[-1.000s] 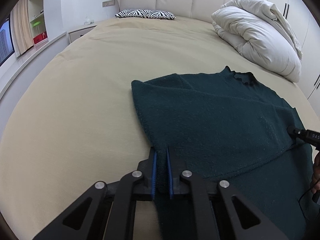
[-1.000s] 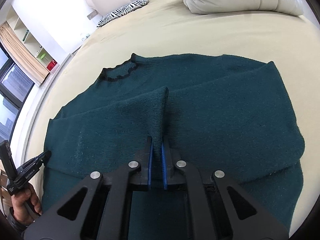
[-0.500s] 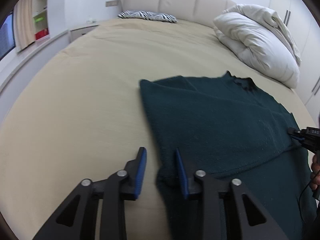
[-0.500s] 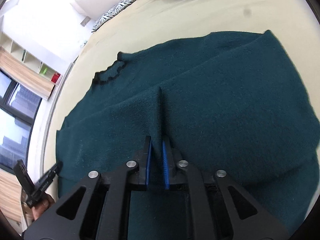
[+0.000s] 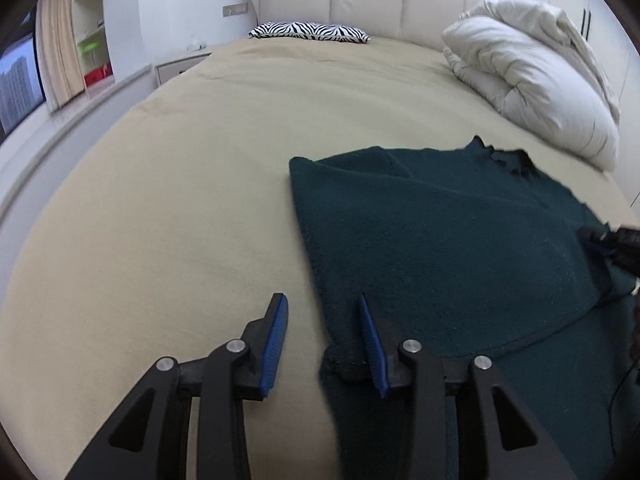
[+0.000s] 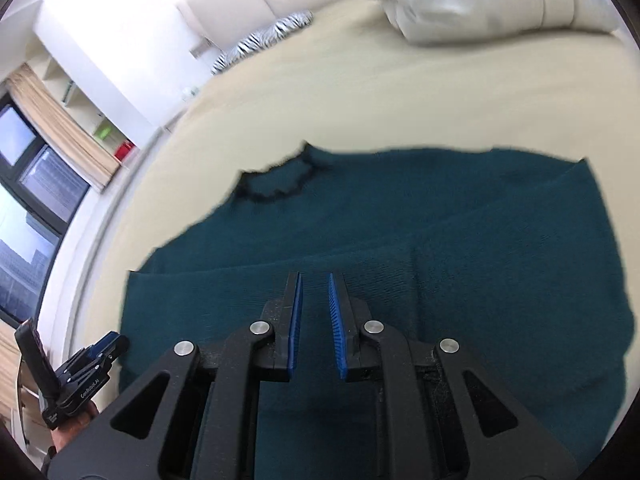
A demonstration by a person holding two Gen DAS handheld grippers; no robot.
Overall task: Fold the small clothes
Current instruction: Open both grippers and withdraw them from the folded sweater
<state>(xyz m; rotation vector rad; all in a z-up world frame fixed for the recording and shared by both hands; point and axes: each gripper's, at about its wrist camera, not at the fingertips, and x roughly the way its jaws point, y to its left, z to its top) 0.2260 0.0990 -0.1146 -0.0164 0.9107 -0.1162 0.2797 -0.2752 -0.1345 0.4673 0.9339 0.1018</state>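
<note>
A dark teal knitted sweater [image 5: 440,240] lies flat on the beige bed, with both sides folded in over its body and its black-trimmed collar [image 6: 276,184] towards the headboard. My left gripper [image 5: 322,310] is open and empty, its fingers straddling the sweater's left folded edge. My right gripper [image 6: 314,288] is open and empty, just above the folded sleeve layer [image 6: 360,268] in the sweater's middle. The right gripper [image 5: 608,238] shows at the right edge of the left wrist view. The left gripper [image 6: 86,364] shows at the lower left of the right wrist view.
The beige bed sheet [image 5: 180,184] spreads wide to the left of the sweater. A rolled white duvet [image 5: 532,80] lies at the back right. A zebra-print pillow [image 5: 308,32] rests against the headboard. A nightstand [image 5: 176,66], shelves and a window stand to the left of the bed.
Both grippers have let go of the sweater and opened, the left one first. The pinched ridge under the right gripper has dropped flat. Both grippers have drawn back a little.
</note>
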